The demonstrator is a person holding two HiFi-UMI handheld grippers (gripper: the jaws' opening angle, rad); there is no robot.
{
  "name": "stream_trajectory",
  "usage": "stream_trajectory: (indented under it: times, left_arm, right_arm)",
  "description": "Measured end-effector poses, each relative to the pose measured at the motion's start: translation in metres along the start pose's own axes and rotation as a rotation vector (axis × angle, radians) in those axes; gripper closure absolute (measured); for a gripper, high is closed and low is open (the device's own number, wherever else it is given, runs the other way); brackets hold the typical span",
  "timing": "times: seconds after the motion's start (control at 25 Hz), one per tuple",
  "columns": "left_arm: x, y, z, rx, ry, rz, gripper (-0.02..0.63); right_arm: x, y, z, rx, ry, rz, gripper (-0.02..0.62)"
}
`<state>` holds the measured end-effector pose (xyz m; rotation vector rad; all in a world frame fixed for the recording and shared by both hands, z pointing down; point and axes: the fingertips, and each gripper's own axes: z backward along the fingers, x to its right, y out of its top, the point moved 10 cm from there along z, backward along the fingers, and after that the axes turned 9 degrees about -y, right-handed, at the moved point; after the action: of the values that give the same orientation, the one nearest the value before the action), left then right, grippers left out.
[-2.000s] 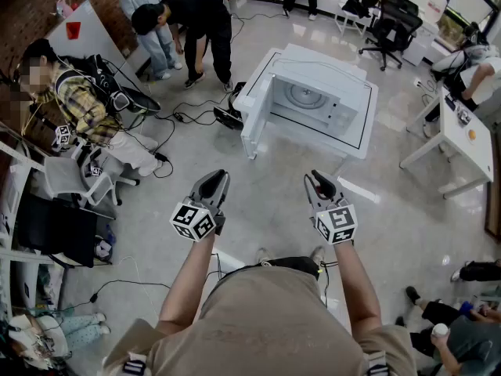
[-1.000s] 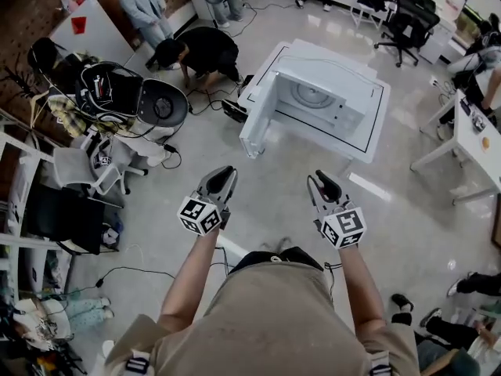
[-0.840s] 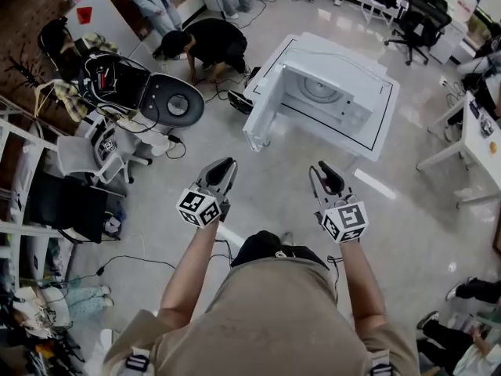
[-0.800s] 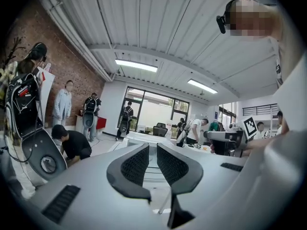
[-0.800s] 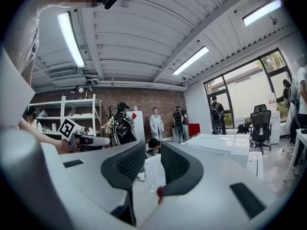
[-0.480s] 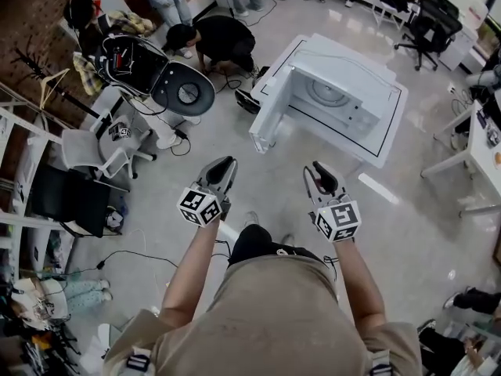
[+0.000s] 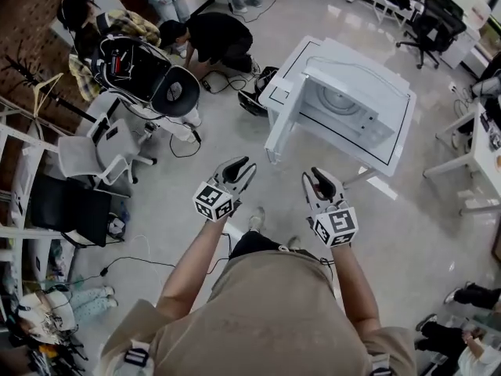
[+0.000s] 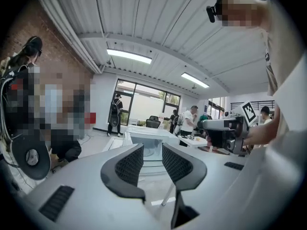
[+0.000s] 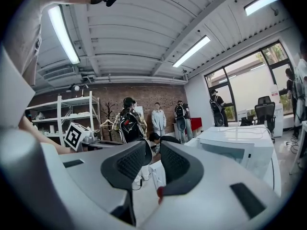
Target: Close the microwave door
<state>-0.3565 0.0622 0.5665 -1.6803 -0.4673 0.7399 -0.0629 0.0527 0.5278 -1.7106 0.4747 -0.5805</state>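
Ahead of left tool [image 7: 245,165]: mw door [image 7: 278,128]

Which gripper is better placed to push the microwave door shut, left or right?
Left. The left gripper is nearest the open door's free edge, on its outer side, fingers opening with nothing between them. The right gripper faces the microwave's cavity and would likely have to cross over.
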Motion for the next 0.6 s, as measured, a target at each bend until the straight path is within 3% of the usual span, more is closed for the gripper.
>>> stream_trajectory:
  times: [0.28, 0.44, 0.6]
  left_arm:
    - [-0.068, -0.041, -0.044, -0.108, -0.106, 0.081, 0.476]
    - [-0.087, -0.063, -0.069, -0.188, -0.166, 0.078, 0.476]
    - [-0.099, -0.072, -0.080, -0.203, -0.191, 0.102, 0.476]
  right_arm:
    - [-0.006, 0.000, -0.041, -0.023, -0.098, -0.007, 0.508]
    - [-0.001, 0.005, -0.045, -0.017, -0.171, -0.010, 0.508]
    - [0.011, 0.011, -0.046, -0.017, -0.248, -0.012, 0.508]
